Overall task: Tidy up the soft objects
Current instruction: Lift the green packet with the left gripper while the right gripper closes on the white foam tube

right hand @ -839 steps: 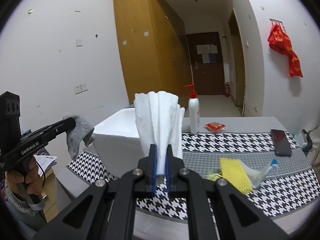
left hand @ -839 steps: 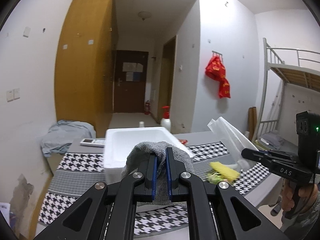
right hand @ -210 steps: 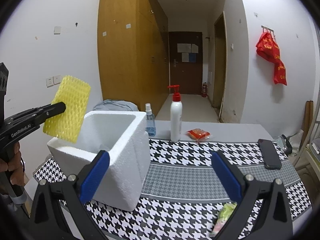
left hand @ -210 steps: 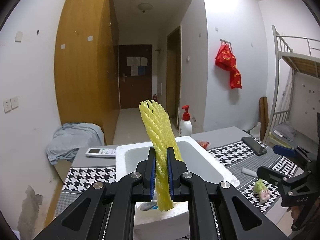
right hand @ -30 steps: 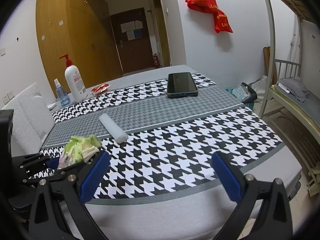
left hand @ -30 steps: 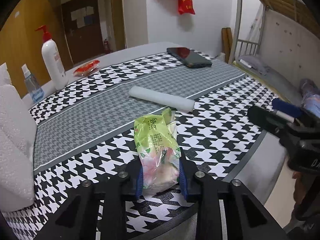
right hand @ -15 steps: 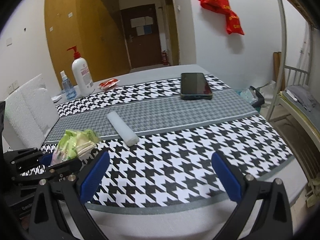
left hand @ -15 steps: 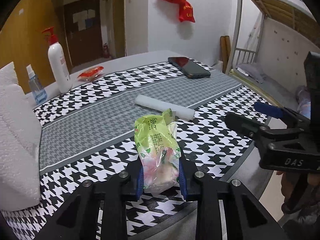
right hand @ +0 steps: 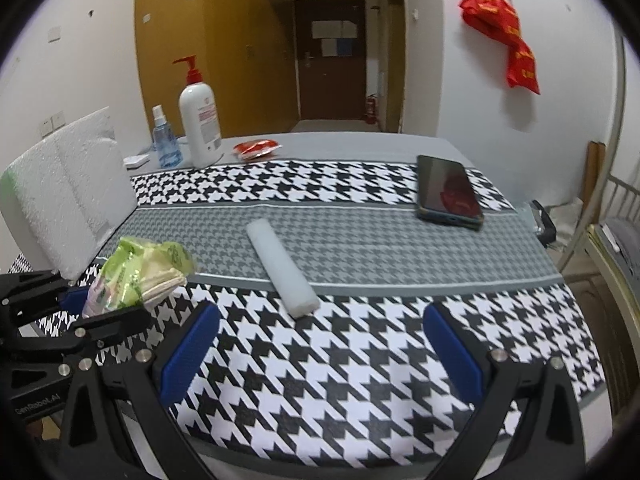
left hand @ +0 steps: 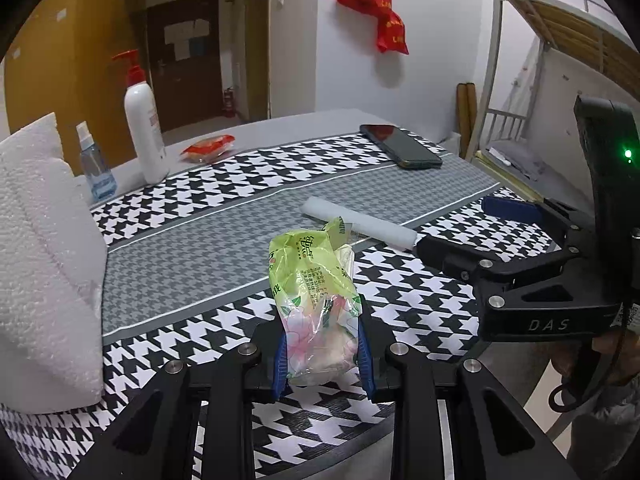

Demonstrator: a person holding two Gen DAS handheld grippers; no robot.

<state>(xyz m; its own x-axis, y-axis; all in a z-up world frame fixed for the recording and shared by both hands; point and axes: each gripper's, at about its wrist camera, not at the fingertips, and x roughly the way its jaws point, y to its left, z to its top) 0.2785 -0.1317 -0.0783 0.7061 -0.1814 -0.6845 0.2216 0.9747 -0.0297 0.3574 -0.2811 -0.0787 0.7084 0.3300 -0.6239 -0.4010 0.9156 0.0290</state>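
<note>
Two grippers work over one long table dressed in a black-and-white houndstooth cloth with a grey band down its middle; the near edge runs out of both views. At its left end stands a white foam box, of which only outer walls show, so its inside is hidden. The right wrist view catches the same box partly behind the other tool.

Next in size, the right gripper has its blue pads spread wide with nothing between them, only cloth below. In the left wrist view it enters from the right, a person's hand wrapped on its handle and mostly cut off by the frame edge. The left gripper is clamped on a green plastic tissue packet; its pads press both sides of the packet's lower end, and the packet's base is hidden behind the fingers. From the right wrist view the same packet sits in the left gripper just beside the foam box; whether it touches the cloth cannot be told.

A white foam roll lies diagonally across the grey band, its far end in the left view hidden by the right gripper. Beyond lie a dark phone, a white pump bottle, a small blue spray bottle and a red snack packet; print on all of them is too small to read.
</note>
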